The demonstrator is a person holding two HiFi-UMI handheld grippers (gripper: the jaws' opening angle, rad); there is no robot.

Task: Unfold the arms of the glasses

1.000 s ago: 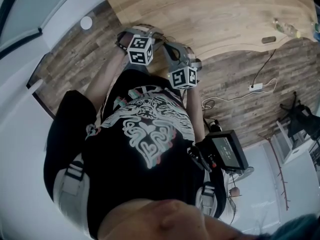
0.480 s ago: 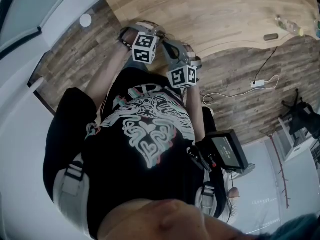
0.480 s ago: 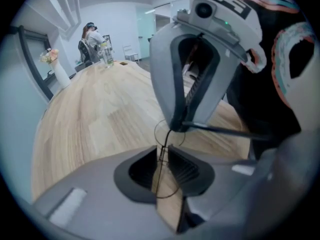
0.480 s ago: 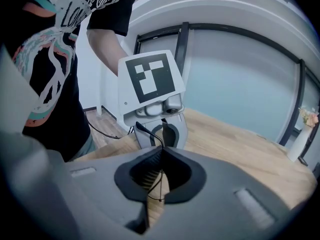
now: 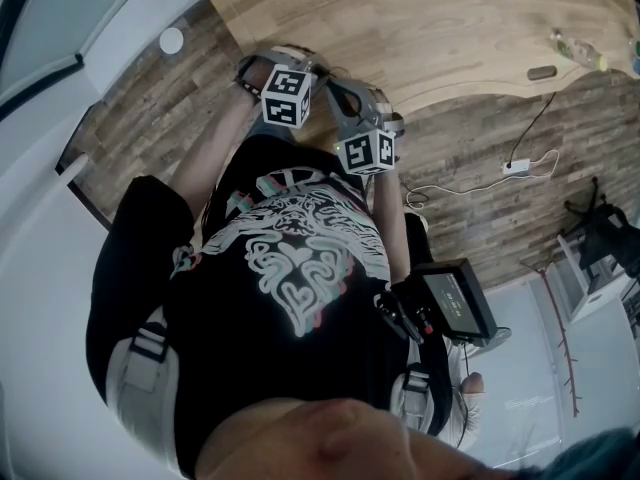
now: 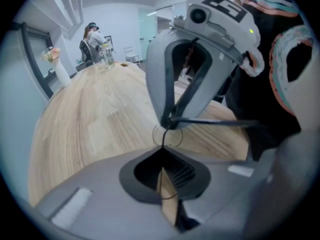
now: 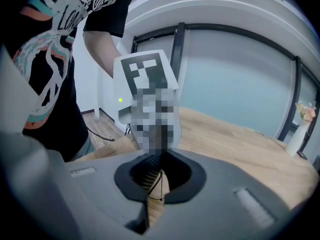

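The glasses are thin dark wire and hang between both grippers, just above the wooden table [image 5: 450, 28]. In the left gripper view my left gripper [image 6: 162, 151] is shut on the wire frame. A round lens rim [image 6: 154, 133] shows just past its tips, and one arm [image 6: 215, 121] sticks out to the right. The right gripper [image 6: 168, 124] faces it and pinches the frame at the hinge. In the right gripper view my right gripper [image 7: 159, 156] is shut on a thin wire [image 7: 159, 184]. Both marker cubes [image 5: 283, 96] [image 5: 365, 153] sit close together at the table's near edge.
A clear bottle [image 5: 575, 56] and a small dark object [image 5: 541, 73] lie at the table's far right. A white vase with flowers [image 6: 59, 69] stands at its far end, with people [image 6: 92, 39] beyond. A power strip [image 5: 518, 167] lies on the floor.
The left gripper's cube shifted slightly right and then partly back. Both grippers stay close together and keep hold of the glasses.
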